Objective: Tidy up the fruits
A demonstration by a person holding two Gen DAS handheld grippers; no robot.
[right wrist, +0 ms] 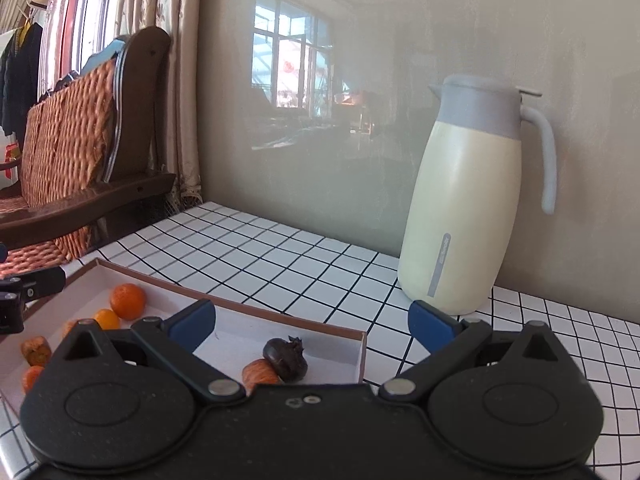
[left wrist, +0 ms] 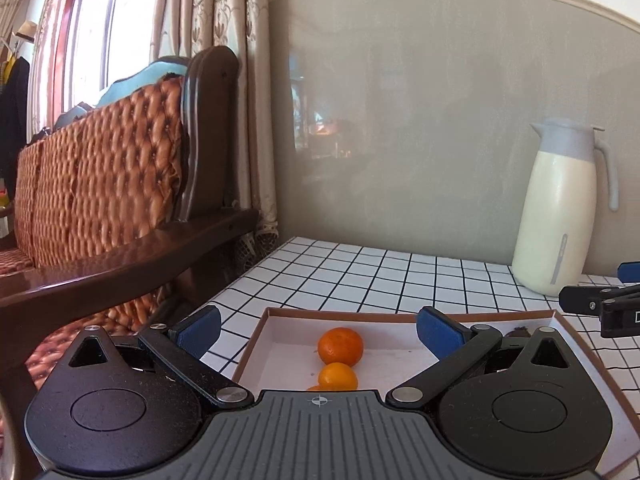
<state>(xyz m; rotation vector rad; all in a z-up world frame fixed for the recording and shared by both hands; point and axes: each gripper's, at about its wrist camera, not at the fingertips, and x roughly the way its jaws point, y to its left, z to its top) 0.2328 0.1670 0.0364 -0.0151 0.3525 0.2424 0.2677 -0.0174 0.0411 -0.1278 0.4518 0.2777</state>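
A shallow box with a brown rim (left wrist: 344, 312) (right wrist: 280, 314) lies on the checked table. Inside are a large orange (left wrist: 340, 345) (right wrist: 127, 301) and a smaller orange (left wrist: 337, 376) (right wrist: 106, 319). The right wrist view also shows several orange fruits at the left (right wrist: 36, 350), a dark fruit (right wrist: 285, 358) and an orange-brown fruit (right wrist: 260, 373) near the right corner. My left gripper (left wrist: 320, 332) is open and empty, hovering above the box's near side. My right gripper (right wrist: 312, 326) is open and empty over the box's right corner.
A cream and grey thermos jug (left wrist: 558, 208) (right wrist: 468, 200) stands on the table against the grey wall. A wooden sofa with orange tufted cushions (left wrist: 100, 176) (right wrist: 68, 132) stands left of the table, by curtains and a window.
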